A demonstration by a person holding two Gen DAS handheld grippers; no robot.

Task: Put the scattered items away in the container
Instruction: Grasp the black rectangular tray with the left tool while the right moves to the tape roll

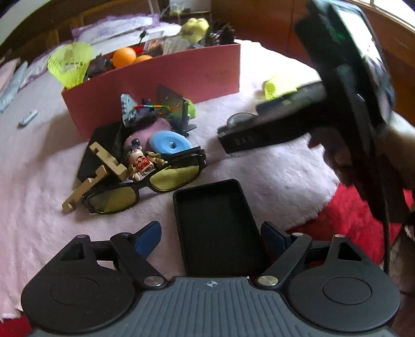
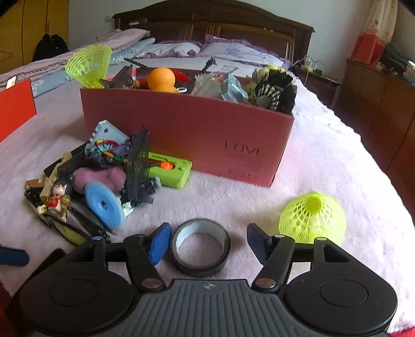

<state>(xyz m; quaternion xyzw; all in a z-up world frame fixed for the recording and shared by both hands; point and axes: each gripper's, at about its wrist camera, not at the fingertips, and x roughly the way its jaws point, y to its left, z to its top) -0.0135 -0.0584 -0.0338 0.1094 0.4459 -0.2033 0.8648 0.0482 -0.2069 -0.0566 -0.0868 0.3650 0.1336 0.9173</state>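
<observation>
My left gripper (image 1: 211,237) is open around a shallow black tray (image 1: 215,223) lying on the white fleece; its left pad stands clear of the tray. My right gripper (image 2: 208,243) is open over a black tape roll (image 2: 201,248), with a gap on the right side. The pink box (image 2: 186,134) marked LOVE stands behind, heaped with an orange ball (image 2: 160,77) and a green shuttlecock (image 2: 89,64). A second shuttlecock (image 2: 312,217) lies loose at the right. The pile in front of the box holds a blue disc (image 2: 103,207), a figurine (image 2: 58,197), sunglasses (image 1: 145,186) and a wooden piece (image 1: 103,166).
A green plastic block (image 2: 168,168) and a purple lump (image 2: 98,177) lie in the pile against the box. A red lid (image 2: 15,109) stands at the far left. Pillows and a dark headboard (image 2: 215,18) are behind. A hand (image 1: 337,155) holds the right gripper.
</observation>
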